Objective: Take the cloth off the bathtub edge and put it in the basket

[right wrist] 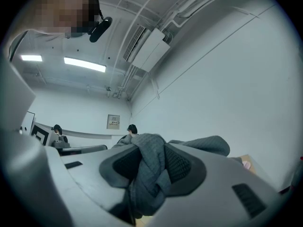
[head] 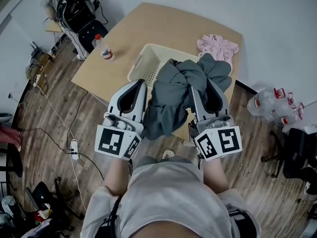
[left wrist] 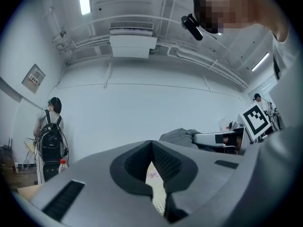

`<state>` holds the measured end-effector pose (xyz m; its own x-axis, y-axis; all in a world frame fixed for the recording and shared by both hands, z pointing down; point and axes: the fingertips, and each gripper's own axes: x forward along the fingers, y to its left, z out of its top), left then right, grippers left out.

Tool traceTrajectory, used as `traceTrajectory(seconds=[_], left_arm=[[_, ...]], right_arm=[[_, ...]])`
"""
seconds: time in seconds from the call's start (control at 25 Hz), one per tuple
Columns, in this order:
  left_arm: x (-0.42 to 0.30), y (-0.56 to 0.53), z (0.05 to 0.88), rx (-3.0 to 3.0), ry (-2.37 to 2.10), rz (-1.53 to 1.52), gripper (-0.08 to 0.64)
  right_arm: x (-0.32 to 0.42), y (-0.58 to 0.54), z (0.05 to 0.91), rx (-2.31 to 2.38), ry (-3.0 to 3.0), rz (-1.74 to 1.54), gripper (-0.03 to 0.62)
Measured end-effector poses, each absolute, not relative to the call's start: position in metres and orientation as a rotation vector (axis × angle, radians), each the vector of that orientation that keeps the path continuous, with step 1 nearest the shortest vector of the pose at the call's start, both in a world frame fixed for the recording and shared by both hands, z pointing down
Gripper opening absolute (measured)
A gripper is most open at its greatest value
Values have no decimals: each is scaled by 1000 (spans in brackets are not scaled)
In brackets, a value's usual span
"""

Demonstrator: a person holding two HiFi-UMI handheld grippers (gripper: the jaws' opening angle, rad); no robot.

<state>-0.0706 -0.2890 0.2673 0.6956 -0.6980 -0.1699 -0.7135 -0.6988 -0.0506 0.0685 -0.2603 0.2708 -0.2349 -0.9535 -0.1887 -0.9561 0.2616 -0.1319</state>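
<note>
Cabling and a white power strip (head: 74,148) on the wood-plank floor (head: 54,113) at far left. Light wooden counter (head: 148,24) next, with a small clear plastic bottle with a red cap (head: 105,51) upright near its left corner. Cream perforated plastic basket (head: 140,58) sits on the counter right of the bottle, well apart from it. Left gripper (head: 140,83) hovers over the basket's near side. Left gripper view: jaws together at the tips, nothing between them, only a sliver of basket mesh (left wrist: 158,200) visible lower down through the slit. Dark grey knitted cloth (head: 173,93) hangs bunched between the two grippers, over the basket's near right part and the counter's front edge, with its lower end dangling past that edge. Cannot tell whether it touches the basket. Right gripper (head: 200,90) holds it. Right gripper view: jaws clamped on a thick fold of the cloth (right wrist: 149,169), fabric bulging out above and below the pads, more draped over the right jaw. Crumpled pink cloth (head: 218,46) lies on the counter's far right corner. Clear plastic bottles with red caps (head: 270,103) sit on the floor at far right.
</note>
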Motion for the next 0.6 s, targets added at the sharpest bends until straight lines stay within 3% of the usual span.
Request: traceTrajectory(seconds=[0.6], left_arm=[[-60, -373, 276, -2901, 982, 204, 12]], right_arm=[[74, -326, 270, -1935, 2177, -2, 147]])
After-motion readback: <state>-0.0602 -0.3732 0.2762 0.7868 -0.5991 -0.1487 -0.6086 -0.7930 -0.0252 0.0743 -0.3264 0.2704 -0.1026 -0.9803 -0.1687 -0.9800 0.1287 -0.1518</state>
